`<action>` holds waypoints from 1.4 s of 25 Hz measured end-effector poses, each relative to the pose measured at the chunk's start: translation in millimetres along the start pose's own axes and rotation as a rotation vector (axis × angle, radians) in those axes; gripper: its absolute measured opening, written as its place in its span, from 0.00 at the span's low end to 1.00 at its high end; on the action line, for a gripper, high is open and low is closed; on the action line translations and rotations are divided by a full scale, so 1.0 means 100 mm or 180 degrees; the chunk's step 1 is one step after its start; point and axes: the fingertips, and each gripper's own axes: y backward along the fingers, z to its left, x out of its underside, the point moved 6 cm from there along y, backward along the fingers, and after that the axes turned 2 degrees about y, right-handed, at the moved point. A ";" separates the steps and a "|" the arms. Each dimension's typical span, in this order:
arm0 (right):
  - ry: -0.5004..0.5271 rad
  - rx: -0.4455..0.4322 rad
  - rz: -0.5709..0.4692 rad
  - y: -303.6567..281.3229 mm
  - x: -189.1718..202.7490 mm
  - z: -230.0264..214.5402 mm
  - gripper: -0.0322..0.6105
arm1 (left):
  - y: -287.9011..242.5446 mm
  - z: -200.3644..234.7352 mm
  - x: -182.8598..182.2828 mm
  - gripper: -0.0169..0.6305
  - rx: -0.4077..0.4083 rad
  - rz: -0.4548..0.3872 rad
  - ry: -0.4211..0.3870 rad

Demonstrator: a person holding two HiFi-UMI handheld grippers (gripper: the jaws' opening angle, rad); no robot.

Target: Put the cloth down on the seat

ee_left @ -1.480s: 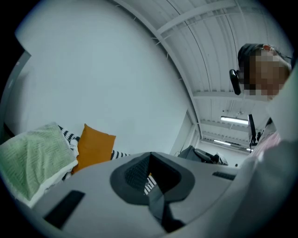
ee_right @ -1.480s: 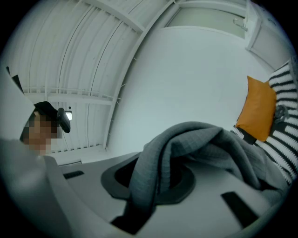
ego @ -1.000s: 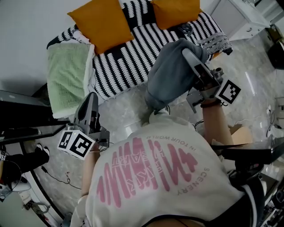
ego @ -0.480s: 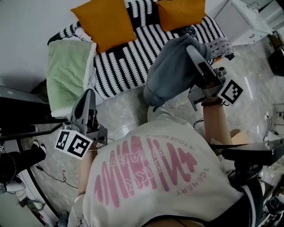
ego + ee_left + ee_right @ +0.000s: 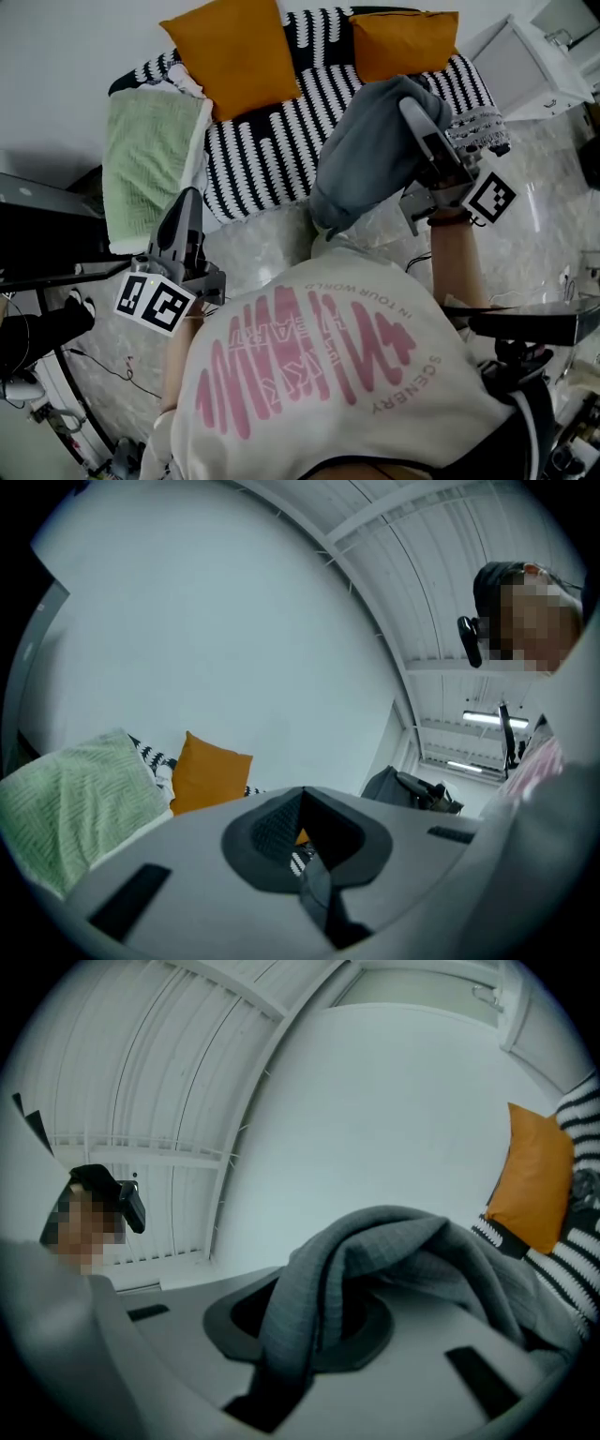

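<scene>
Grey cloth [image 5: 370, 141]: is that what the right tool [image 5: 412, 108] has hold of?
— Yes. Its jaws are clamped on a fold of it. In the right gripper view the fabric rises out from between them and drapes over the tool's body; in the head view the rest hangs down in a bunch below the raised tool.

And the left tool [image 5: 187, 202]?
— Its jaws are pressed together with nothing between them. It is held low at the person's left side and points up toward the green towel [image 5: 141, 159].

Where does the cloth hang, relative to the seat [image 5: 272, 150]?
— In the air, not laid down. Its upper part is over the front edge of the striped seat, just below the right orange cushion [image 5: 403, 42]. Its lower end dangles over the pale floor [image 5: 253, 253] in front of the sofa.

What differs from a second ago?
— Not much. The right tool and the cloth have come a little further in over the stripes, nearer that cushion. The grip looks the same. The left tool has kept its place beside the towel, jaws still together. The left orange cushion [image 5: 234, 52] and the towel lie as they did.
</scene>
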 end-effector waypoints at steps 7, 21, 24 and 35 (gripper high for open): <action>-0.0046 -0.0148 0.0122 -0.34 -0.39 -0.46 0.16 | -0.58 0.00 -0.13 0.04 -0.0155 -0.0106 0.0040; 0.0016 -0.0221 0.0412 -1.08 -0.90 -1.48 0.16 | -1.44 0.12 -0.26 0.04 -0.0540 -0.0178 0.0040; -0.0007 -0.0250 0.0415 -1.25 -0.98 -1.70 0.16 | -1.52 0.18 -0.29 0.04 -0.0675 -0.0215 0.0028; -0.0140 -0.0199 0.0444 -1.47 -1.01 -2.12 0.16 | -1.33 0.07 -0.28 0.04 -0.1085 -0.0240 0.0018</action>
